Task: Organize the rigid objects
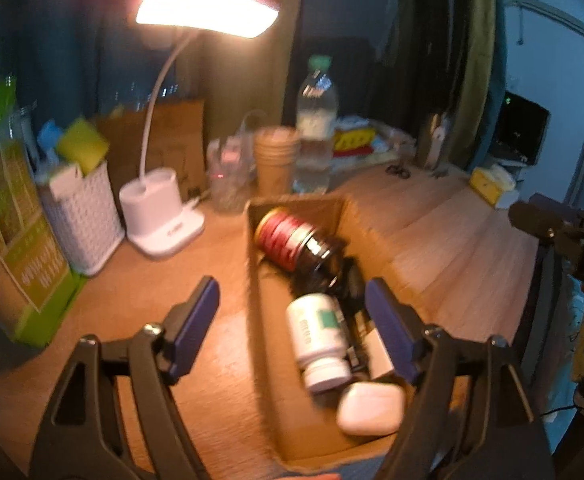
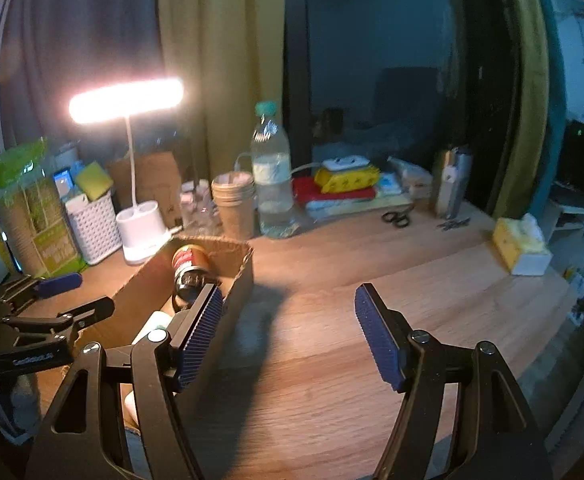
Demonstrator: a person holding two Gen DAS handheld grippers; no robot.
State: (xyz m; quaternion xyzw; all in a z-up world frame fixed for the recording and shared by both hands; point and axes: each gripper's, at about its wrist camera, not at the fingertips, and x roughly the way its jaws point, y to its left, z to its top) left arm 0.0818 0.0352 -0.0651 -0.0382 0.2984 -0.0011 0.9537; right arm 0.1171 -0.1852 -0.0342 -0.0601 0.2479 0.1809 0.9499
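An open cardboard box (image 1: 253, 280) lies on the wooden desk. Inside it are a dark jar with a red label (image 1: 288, 240), a white pill bottle (image 1: 320, 340) on its side and a white rounded case (image 1: 372, 408). My left gripper (image 1: 292, 286) hovers open above the box with nothing between its blue pads. In the right wrist view the box (image 2: 240, 276) and the jar (image 2: 190, 264) sit at the left. My right gripper (image 2: 288, 292) stands open and empty over bare desk, just right of the box. The left gripper (image 2: 80, 294) shows at the left edge of that view.
A lit white desk lamp (image 2: 138, 236), a white basket (image 2: 92, 224), stacked paper cups (image 2: 234, 208) and a water bottle (image 2: 272, 176) line the back. Scissors (image 2: 397, 216) and a yellow tissue pack (image 2: 520, 246) lie right. A green packet (image 2: 24, 216) stands left.
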